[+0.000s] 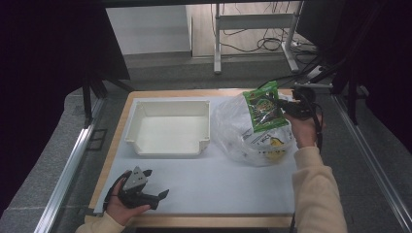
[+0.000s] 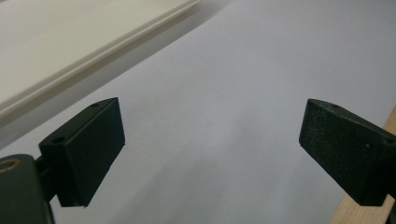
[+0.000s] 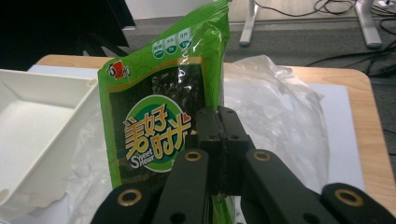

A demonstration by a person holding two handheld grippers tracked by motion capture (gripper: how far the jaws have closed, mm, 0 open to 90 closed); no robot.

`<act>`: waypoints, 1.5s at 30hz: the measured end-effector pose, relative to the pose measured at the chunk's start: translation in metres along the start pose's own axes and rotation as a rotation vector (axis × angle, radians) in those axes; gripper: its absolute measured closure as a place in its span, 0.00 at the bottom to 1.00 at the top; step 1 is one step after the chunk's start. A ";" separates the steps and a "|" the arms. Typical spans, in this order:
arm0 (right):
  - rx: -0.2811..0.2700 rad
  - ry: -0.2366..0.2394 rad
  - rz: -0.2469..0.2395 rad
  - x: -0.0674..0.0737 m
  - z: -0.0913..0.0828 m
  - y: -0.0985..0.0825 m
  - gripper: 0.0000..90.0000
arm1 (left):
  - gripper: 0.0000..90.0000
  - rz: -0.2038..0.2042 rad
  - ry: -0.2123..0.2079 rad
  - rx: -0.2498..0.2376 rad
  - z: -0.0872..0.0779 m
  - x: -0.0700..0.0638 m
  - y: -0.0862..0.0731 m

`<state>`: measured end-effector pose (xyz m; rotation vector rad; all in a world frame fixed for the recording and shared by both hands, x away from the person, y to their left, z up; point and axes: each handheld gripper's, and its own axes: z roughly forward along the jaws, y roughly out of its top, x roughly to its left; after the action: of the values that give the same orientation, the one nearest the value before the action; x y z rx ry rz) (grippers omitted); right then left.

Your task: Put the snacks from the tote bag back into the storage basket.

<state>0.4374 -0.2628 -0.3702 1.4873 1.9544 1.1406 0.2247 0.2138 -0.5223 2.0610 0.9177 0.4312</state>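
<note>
White matting covers our wooden tabletop [image 1: 204,187], with a white plastic tray [image 1: 170,127] as our landmark. Just right of the tray we hold up a green seaweed snack packet [image 1: 265,107], our right tongs [image 1: 283,108] clamped on its edge, above a clear plastic bag [image 1: 243,133] lying beside the tray. Near the tray's front left corner, our left tongs [image 1: 155,183] rest on the mat, jaws apart and empty.
</note>
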 end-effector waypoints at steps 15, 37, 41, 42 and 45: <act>-0.024 0.053 0.013 0.011 0.009 0.003 0.99 | 0.07 -0.003 0.000 -0.004 -0.001 0.001 0.000; -0.039 0.102 0.015 0.031 0.023 0.007 0.99 | 0.07 -0.006 0.001 -0.007 -0.002 0.002 0.000; -0.043 0.107 0.015 0.033 0.025 0.007 0.99 | 0.07 -0.007 0.001 -0.008 -0.002 0.002 0.000; -0.043 0.110 0.016 0.035 0.025 0.008 0.99 | 0.07 -0.007 0.001 -0.007 -0.002 0.002 0.000; -0.047 0.117 0.018 0.036 0.026 0.008 0.99 | 0.07 -0.006 0.001 -0.007 -0.002 0.002 0.000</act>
<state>0.4496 -0.2196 -0.3732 1.4466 1.9797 1.2990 0.2250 0.2161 -0.5214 2.0513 0.9214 0.4314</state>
